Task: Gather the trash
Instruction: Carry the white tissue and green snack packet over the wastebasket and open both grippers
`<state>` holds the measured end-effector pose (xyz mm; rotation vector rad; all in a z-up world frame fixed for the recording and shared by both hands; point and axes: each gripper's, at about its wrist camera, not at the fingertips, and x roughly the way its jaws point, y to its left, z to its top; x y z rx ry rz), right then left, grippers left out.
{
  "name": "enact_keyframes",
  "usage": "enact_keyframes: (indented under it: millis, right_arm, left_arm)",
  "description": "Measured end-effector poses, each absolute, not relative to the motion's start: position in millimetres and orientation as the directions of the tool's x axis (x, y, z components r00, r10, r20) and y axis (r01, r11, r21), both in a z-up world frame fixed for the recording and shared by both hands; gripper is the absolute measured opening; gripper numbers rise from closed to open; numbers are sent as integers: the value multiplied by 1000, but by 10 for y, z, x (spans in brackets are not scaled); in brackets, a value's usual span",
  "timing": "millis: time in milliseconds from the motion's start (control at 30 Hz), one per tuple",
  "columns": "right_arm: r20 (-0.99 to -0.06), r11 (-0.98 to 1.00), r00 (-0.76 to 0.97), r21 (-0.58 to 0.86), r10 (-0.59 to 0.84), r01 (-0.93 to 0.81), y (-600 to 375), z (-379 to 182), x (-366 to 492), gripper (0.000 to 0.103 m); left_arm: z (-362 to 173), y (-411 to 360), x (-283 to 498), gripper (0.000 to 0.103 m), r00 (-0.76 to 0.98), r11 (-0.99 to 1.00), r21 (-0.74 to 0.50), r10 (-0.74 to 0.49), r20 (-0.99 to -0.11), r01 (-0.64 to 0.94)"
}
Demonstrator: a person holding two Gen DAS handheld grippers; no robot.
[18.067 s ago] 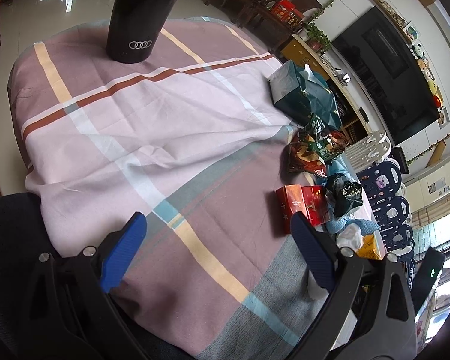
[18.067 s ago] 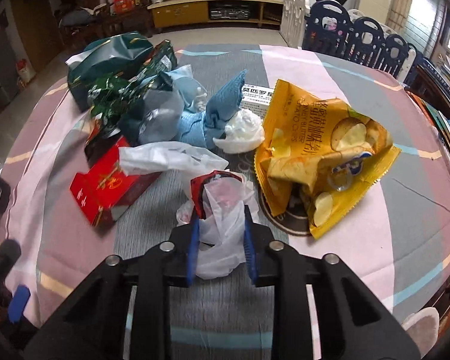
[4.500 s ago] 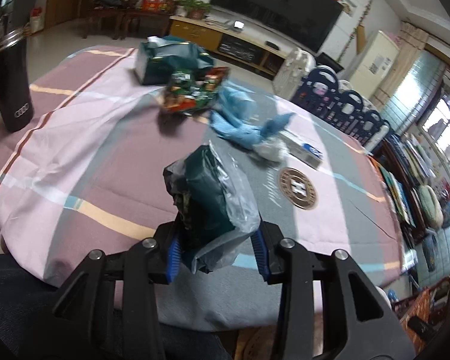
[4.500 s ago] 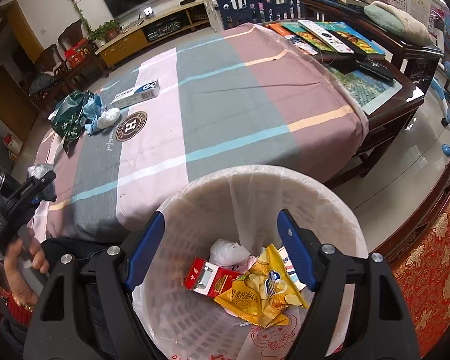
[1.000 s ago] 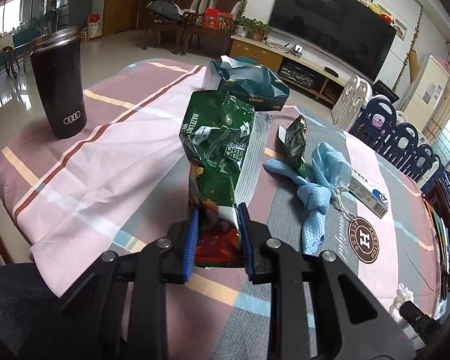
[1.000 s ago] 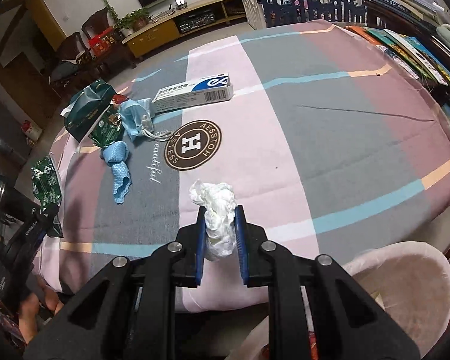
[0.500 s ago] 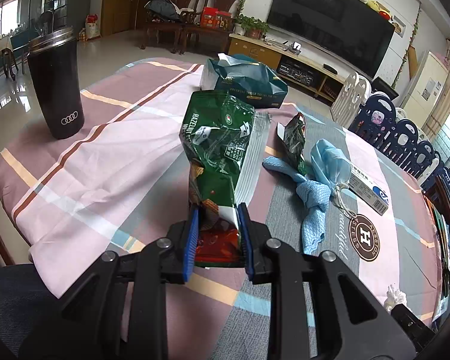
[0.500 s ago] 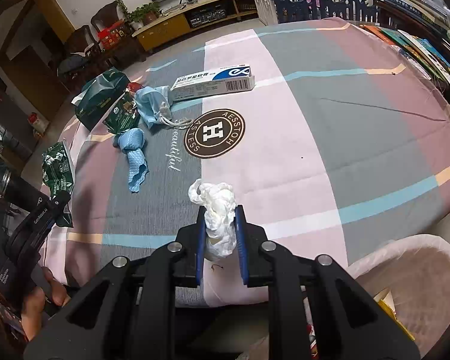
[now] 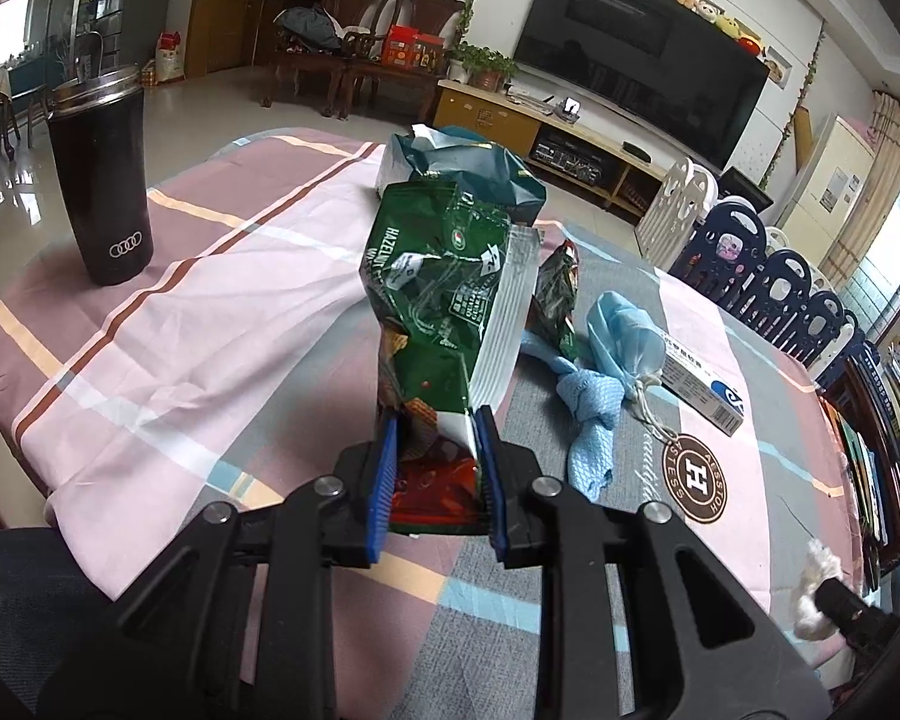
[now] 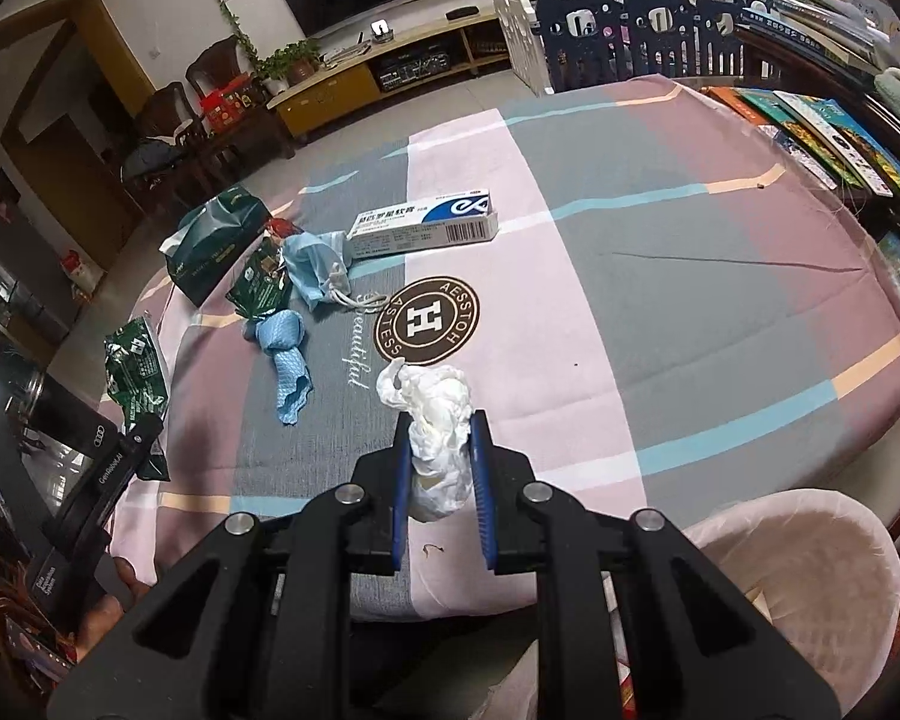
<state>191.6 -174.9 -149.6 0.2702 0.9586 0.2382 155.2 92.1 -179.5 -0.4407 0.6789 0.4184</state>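
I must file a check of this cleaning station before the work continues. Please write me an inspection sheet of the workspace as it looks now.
Surface: round table under a striped cloth, brown H logo.
Job's things: green wafer wrapper and white tissue wad are held; dark green pack, small green wrapper, blue cloth, blue mask and ointment box lie on the cloth; lined bin beside the table.
Clutter: black tumbler.
Grippers: left gripper jaws shut on the wrapper; right gripper shut on the tissue.
Cables: nothing seen.
Surroundings: television, chairs, play fence.

Soft daylight, window glare on floor tiles (image 9: pixel 6 192), sharp centre, fisheye-bent dark corners
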Motion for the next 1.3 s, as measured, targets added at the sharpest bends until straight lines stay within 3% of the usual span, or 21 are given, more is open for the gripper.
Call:
enact_keyframes:
  millis: [267,600,1300]
  right_arm:
    - [-773,950,566,305,286,-64,-1854,-1327,1747,19]
    - [-771,957,577,280,269,-72,-1671,-1092,1694,19]
    - [-777,958,566,275,274,-86,-1518,-1110,1644,19]
  left_arm:
    - [-1733,647,1388,26,731,870,-234,189,-656,-435]
    - [-1786,834,1339,26,739,837,-318,142,-659,-445]
    - [-1797,863,1345,26,742,827,-345,123,-659,-443]
